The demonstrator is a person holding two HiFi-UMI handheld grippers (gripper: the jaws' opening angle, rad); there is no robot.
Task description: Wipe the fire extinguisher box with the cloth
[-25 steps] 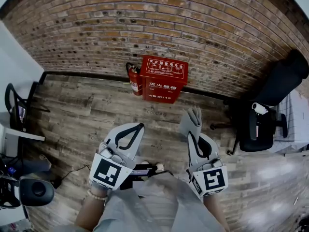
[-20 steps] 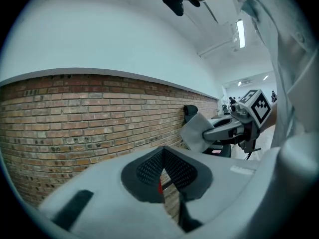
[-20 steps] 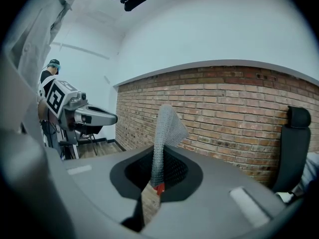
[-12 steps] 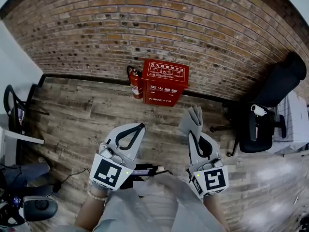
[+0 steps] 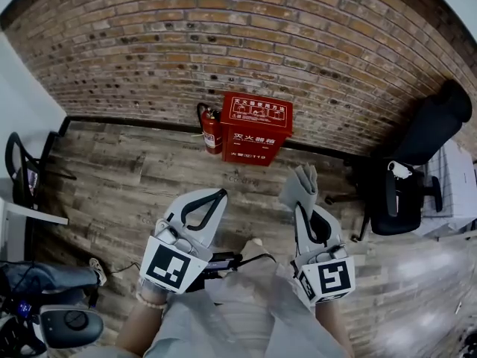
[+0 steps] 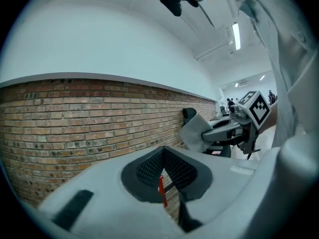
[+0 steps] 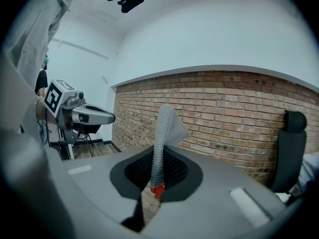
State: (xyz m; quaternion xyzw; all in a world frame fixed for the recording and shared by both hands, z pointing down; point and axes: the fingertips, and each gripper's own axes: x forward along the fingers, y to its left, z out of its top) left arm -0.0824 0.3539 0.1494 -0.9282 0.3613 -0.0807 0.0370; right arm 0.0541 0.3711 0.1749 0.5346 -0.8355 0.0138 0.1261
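A red fire extinguisher box point(image 5: 255, 128) stands on the floor against the brick wall, with a red extinguisher point(image 5: 210, 129) at its left side. My right gripper point(image 5: 302, 202) is shut on a grey cloth point(image 5: 299, 186), which sticks up past the jaws; in the right gripper view the cloth point(image 7: 164, 138) rises from between the pads. My left gripper point(image 5: 211, 197) is shut with nothing in it, and a sliver of the red box point(image 6: 161, 189) shows through its jaws. Both grippers are well short of the box, over the wooden floor.
A black office chair point(image 5: 414, 171) stands at the right near the wall. A dark wheeled base point(image 5: 63, 324) and a chair frame point(image 5: 22, 166) are at the left. The brick wall point(image 5: 223, 43) backs the box. Wooden floor point(image 5: 134, 177) lies between me and the box.
The view has shifted slightly and the box sits a little lower in the frame. Objects at the lower left have moved. Both grippers hold the same pose.
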